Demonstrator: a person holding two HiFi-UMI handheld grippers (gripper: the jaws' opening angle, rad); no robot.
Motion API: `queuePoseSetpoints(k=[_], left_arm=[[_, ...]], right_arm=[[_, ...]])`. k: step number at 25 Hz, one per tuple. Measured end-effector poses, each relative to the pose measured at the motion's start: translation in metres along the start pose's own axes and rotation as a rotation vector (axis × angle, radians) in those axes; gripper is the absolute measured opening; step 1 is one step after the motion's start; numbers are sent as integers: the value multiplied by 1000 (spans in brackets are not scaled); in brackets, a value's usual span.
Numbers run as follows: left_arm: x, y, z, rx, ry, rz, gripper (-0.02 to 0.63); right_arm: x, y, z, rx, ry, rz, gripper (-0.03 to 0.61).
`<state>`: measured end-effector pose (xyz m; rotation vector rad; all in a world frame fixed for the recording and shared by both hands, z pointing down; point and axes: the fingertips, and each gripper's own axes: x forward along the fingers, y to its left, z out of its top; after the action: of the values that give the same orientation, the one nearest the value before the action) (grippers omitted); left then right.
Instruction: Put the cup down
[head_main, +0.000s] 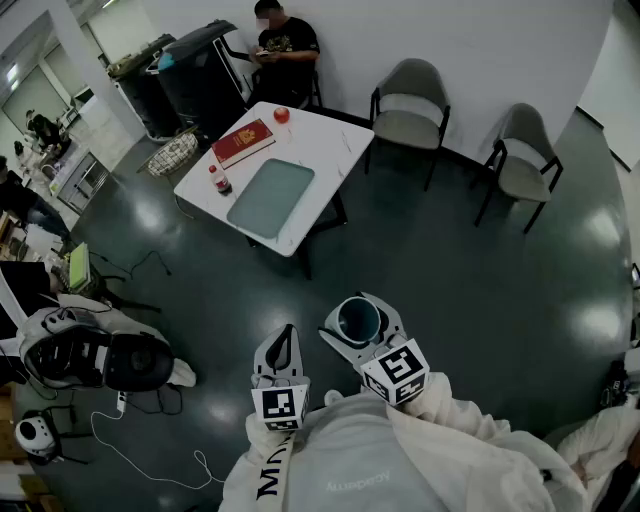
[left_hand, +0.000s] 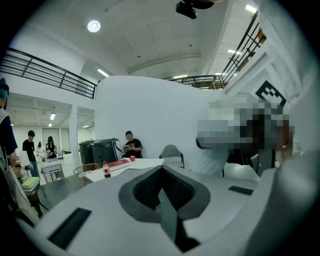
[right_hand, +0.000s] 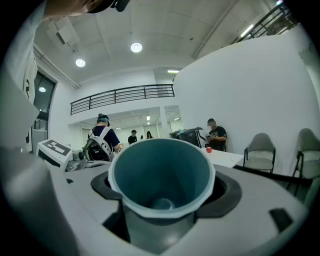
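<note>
A teal cup (head_main: 358, 319) with a pale rim is held upright between the jaws of my right gripper (head_main: 362, 328), above the dark floor in front of the person's body. In the right gripper view the cup (right_hand: 161, 182) fills the middle, its mouth toward the camera, and the jaws press on its sides. My left gripper (head_main: 282, 355) is held beside it to the left, its jaws closed together with nothing between them; in the left gripper view the left gripper (left_hand: 162, 192) shows its dark pads meeting. The white table (head_main: 330, 135) stands farther ahead.
On the table lie a red book (head_main: 243, 142), a small bottle (head_main: 219, 180), a red apple (head_main: 282, 115) and a grey-green mat (head_main: 271, 194). Two chairs (head_main: 410, 110) stand by the wall. A seated person (head_main: 284, 45) is behind the table, beside dark bins (head_main: 200, 70). Bags and cables (head_main: 90, 360) lie at left.
</note>
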<state>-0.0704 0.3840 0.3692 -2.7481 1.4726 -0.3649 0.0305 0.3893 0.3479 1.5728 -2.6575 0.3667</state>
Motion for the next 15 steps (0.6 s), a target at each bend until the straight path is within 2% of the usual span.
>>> queuePoseSetpoints(k=[15], left_arm=[[20,-22,-2,5,14,13,11]], right_arm=[[-4,-24,-5,0,4,39,408]])
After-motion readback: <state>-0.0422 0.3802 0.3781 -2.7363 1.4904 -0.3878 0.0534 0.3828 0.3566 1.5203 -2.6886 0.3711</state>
